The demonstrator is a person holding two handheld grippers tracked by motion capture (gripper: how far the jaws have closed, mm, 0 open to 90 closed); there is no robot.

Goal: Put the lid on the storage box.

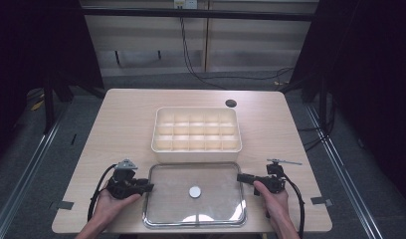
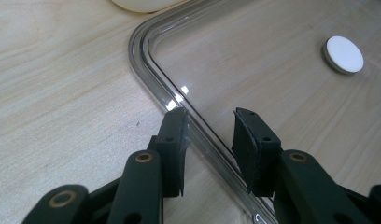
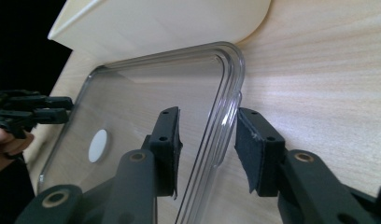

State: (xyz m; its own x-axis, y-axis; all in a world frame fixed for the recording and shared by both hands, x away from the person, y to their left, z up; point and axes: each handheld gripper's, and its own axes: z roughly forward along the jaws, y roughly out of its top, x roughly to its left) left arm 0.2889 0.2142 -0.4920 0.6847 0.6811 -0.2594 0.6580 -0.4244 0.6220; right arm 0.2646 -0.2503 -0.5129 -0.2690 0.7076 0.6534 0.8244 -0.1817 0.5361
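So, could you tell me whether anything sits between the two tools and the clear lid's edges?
Nothing visible does. The left tool is open with its jaws on either side of the clear lid's left rim, and the right tool is open astride the right rim. The divided box lies just beyond the lid.

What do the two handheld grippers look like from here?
Both the left gripper and right gripper are black, with flat dark pads and brass-coloured pivot rivets. A black cable trails from each, and each carries a grey plate on top. The forearms are bare, no sleeves.
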